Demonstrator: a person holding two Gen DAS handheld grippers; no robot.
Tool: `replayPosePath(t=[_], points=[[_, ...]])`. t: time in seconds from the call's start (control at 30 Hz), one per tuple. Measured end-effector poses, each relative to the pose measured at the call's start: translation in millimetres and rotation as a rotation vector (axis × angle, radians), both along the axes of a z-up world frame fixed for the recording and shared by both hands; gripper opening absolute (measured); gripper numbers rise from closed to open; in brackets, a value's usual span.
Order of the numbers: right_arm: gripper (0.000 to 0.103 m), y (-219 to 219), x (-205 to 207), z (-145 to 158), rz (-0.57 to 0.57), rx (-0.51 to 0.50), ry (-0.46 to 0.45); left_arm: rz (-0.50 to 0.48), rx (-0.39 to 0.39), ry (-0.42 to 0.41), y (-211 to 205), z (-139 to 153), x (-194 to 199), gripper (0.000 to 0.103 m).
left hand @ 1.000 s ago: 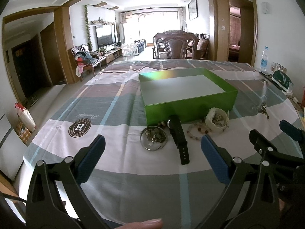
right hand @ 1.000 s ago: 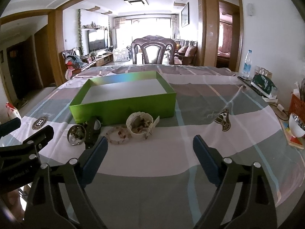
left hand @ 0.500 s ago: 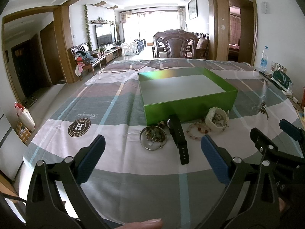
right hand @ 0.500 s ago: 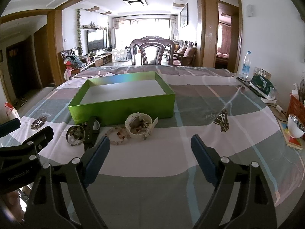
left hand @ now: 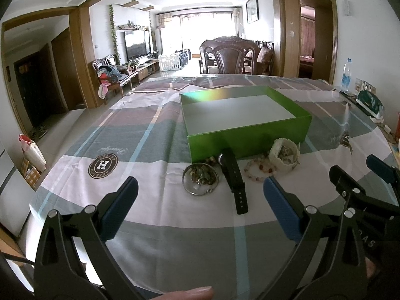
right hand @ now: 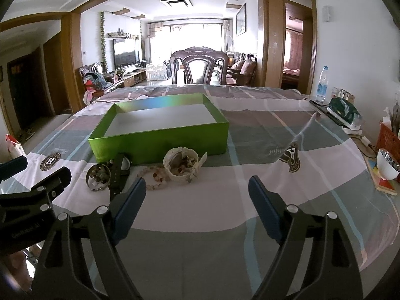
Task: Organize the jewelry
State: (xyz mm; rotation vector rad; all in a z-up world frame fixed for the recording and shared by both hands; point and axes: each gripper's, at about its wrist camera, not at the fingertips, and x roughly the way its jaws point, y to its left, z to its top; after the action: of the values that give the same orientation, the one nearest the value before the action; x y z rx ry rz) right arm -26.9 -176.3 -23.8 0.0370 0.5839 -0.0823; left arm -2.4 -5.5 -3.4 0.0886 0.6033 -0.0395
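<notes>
**Hovering short of the jewelry, nothing gripped**

Reaching in from here risks trouble: the bead bracelet (right hand: pixel 155 177), black watch strap (left hand: pixel 233 175), metal ring dish (left hand: pixel 200 178) and small white basket (right hand: pixel 181 165) lie crowded just before the empty green box (left hand: pixel 247 130) on the surface (left hand: pixel 175 227), so a finger could snag or scatter neighbours.

The left tool (left hand: pixel 200 210) stands wide open, empty. The right tool (right hand: pixel 197 205), empty too, has just been narrowing.

Loose pieces in dish and basket are too small to identify.

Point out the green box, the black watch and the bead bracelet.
green box (left hand: pixel 250 137), left wrist view, on its near front wall.
black watch (left hand: pixel 233 175), left wrist view, on the strap's middle.
bead bracelet (right hand: pixel 156 175), right wrist view, on its near beads.
</notes>
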Motion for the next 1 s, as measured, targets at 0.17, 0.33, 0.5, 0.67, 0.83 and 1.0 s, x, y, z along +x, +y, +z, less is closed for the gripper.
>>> replayPosePath(t=[0.17, 0.33, 0.5, 0.67, 0.83, 1.0], points=[[0.083, -0.2, -0.2, -3.2, -0.005, 0.000, 0.005, 0.001, -0.001, 0.005, 0.1, -3.2, -1.7, 0.099], [0.083, 0.0, -1.4, -5.2, -0.006, 0.001, 0.005, 0.001, -0.001, 0.021, 0.5, -7.5, 2.5, 0.099], [0.083, 0.0, 0.8, -7.8, -0.009, -0.002, 0.013, 0.002, 0.001, 0.040, 1.8, -10.7, 5.4, 0.099], [0.083, -17.1, 9.9, -15.8, -0.041, 0.012, 0.067, 0.019, -0.001, 0.132, 10.9, -27.8, 24.9, 0.099], [0.078, -45.3, 35.2, -35.1, -0.047, 0.095, 0.178, 0.011, -0.022, 0.231, 18.7, -55.0, 49.3, 0.099], [0.064, -42.4, 74.3, -37.3, -0.017, 0.107, 0.207, 0.029, -0.048, 0.254, 27.2, -61.5, 62.7, 0.095]])
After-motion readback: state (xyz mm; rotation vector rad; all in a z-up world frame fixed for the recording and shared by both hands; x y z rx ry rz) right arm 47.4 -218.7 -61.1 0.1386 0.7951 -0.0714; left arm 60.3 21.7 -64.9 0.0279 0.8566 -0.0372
